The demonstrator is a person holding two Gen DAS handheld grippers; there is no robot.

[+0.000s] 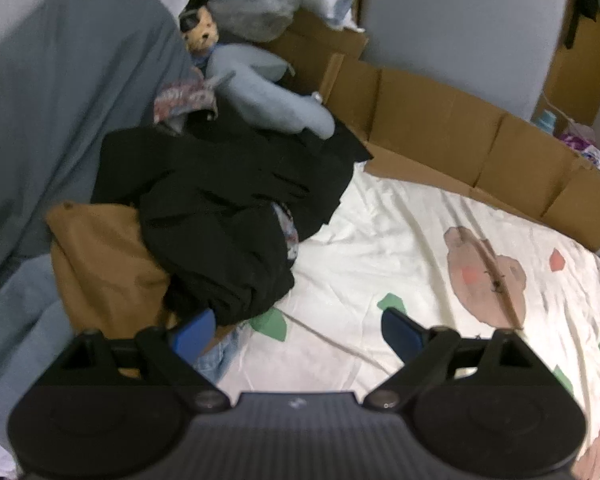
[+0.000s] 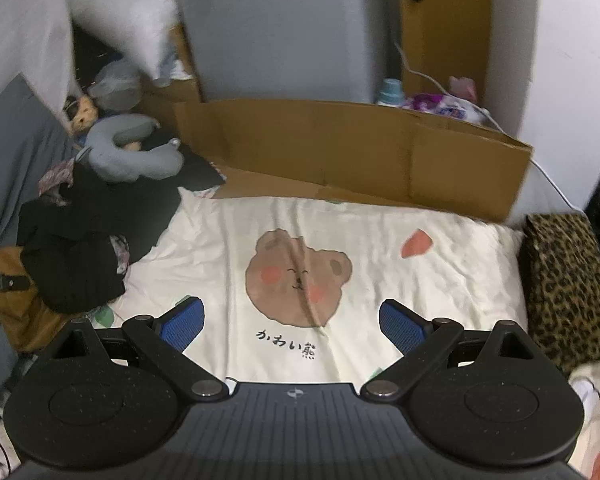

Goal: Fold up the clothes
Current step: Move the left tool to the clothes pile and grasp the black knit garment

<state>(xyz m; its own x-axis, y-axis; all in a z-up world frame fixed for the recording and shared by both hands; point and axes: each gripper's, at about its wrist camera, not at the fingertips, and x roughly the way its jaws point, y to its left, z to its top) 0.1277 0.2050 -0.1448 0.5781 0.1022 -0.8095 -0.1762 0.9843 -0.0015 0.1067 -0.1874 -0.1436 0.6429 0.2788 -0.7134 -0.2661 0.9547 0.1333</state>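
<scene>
Clothes [image 1: 220,216] lie heaped at the bed's [image 1: 400,248] left edge, both tongs (left [image 1: 296,330], right [image 2: 292,322]) wide open and empty, so the left should pinch one garment's edge, not the pile.

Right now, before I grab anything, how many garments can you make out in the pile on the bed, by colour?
Black: at least 1 bundle; separate pieces cannot be told apart
Tan-brown: 1
Light blue denim: 1, mostly hidden under the pile
Patterned fabric: 1
Total: at least 4

Both grippers, left and right, have their jaws open and empty.
</scene>
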